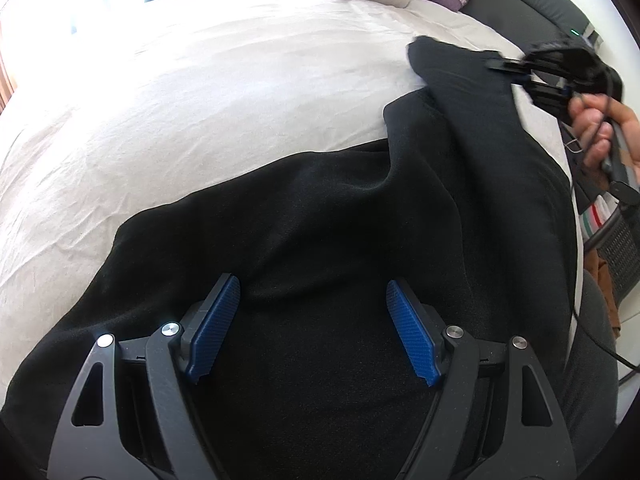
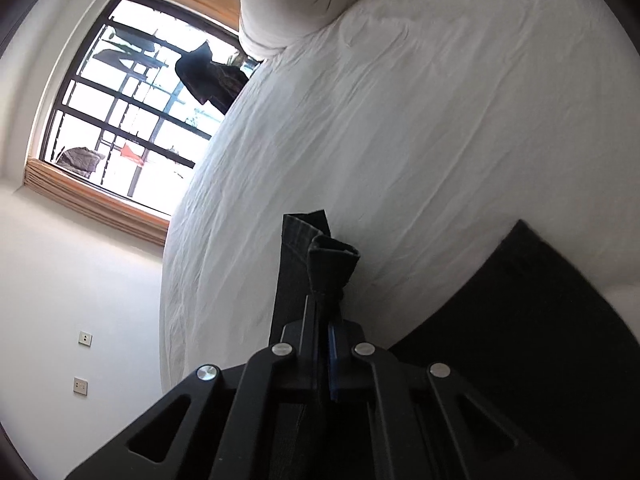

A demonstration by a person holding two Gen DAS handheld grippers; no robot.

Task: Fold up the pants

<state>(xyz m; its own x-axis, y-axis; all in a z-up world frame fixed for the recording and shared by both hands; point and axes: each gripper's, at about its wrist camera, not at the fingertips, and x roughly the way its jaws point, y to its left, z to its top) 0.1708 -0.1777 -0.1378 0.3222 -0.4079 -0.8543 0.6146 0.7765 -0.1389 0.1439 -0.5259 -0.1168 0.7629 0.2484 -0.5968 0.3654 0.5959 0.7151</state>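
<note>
My left gripper (image 1: 312, 328) points steeply down, jaws spread wide with nothing between the blue pads (image 1: 214, 328). My right gripper (image 2: 326, 312) is clamped tight on cloth, my hand (image 1: 600, 132) gripping its handle.

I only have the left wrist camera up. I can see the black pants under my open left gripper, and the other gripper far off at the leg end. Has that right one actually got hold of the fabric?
Observer: Yes. In the right wrist view the right gripper is shut on the pants, with a hem corner sticking out past the fingertips.
Operator: Is the cuff flat or bunched?
Observer: Bunched; the pinched hem folds over on itself, above the white sheet.
Operator: Anything further along the bed?
Observer: A rolled white duvet lies beside a barred window.
</note>
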